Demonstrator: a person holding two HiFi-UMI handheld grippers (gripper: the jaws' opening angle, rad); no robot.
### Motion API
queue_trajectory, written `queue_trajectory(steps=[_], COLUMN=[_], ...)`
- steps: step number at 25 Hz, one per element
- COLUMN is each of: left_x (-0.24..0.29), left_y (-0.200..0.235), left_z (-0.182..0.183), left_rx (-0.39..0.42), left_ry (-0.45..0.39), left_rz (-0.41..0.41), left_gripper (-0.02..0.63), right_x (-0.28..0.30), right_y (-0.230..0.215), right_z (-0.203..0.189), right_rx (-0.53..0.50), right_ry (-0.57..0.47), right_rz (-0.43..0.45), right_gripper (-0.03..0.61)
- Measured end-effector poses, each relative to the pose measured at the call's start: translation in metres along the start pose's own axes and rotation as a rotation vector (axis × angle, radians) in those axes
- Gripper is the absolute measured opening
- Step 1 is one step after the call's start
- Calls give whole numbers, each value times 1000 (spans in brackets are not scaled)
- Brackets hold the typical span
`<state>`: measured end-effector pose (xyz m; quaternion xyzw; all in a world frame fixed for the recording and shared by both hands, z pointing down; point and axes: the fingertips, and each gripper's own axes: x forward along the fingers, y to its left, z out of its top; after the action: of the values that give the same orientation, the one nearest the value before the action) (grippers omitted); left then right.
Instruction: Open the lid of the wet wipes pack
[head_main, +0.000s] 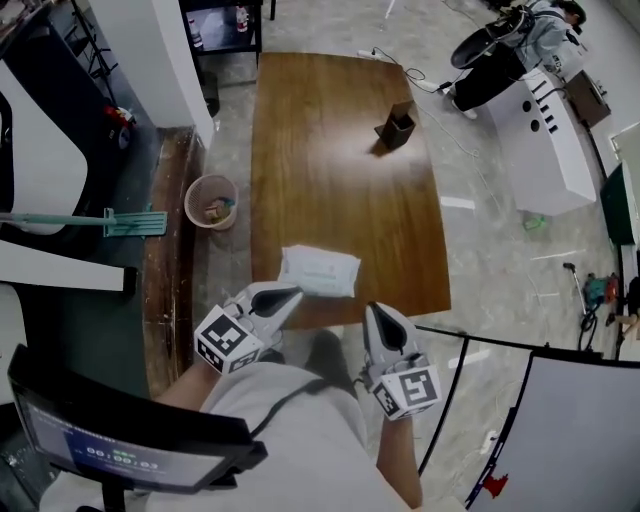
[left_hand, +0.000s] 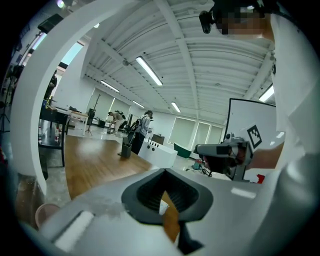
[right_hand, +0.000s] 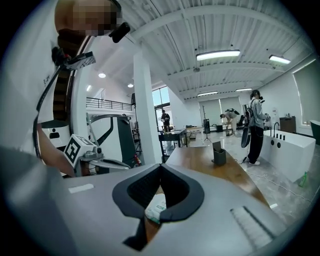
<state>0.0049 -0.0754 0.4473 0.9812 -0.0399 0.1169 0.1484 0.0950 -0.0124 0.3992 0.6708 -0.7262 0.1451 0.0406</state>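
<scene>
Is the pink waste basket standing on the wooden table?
No, the pink waste basket stands on the floor, left of the wooden table in the head view.

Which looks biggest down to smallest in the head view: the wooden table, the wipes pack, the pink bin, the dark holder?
1. wooden table
2. wipes pack
3. pink bin: close to the pack in size, and it stands lower, on the floor, so this is unsure
4. dark holder

The wet wipes pack (head_main: 319, 271) lies on the wooden table (head_main: 340, 180), just ahead of the left gripper (head_main: 288, 294). The right gripper (head_main: 380, 312) waits to the pack's right, slightly behind. A dark holder (head_main: 397, 127) stands far beyond both.
</scene>
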Motion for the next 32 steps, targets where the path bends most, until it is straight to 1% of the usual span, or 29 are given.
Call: queue_trajectory(steps=[3,6,10,13,14,16,18,22,25,28,32], left_x=[5,12,22,28,29,31,31,33,35,41,49], left_y=[11,17,24,29,29,31,35,40,42,45,48], left_z=[-7,-17,-33,-47,-50,-58,-68,-83,-92,-99,-108], left_rx=[-1,-6,-9,-52,-69,-77,-68,-58,-51,-43,-71], left_ry=[6,25,53,66,68,82,100,128,148,163,160], left_rz=[68,137,211,259,272,296,312,328,333,339,344], left_gripper=[6,6,6,6,6,6,6,6,6,6,6], right_x=[18,35,61,80,85,93,99,109,113,121,127], right_y=[-6,-15,-22,-23,-23,-20,-17,-9,-7,-7,-7], right_z=[-4,-15,-48,-72,-77,-88,-100,-122,-136,-152,-172], right_rx=[-32,-74,-144,-176,-195,-246,-295,-372,-403,-433,-476], right_ry=[27,67,152,214,230,269,306,351,391,414,462], right_rz=[68,150,266,332,350,384,420,487,508,520,529], right_gripper=[9,9,9,9,9,10,13,53,83,132,186])
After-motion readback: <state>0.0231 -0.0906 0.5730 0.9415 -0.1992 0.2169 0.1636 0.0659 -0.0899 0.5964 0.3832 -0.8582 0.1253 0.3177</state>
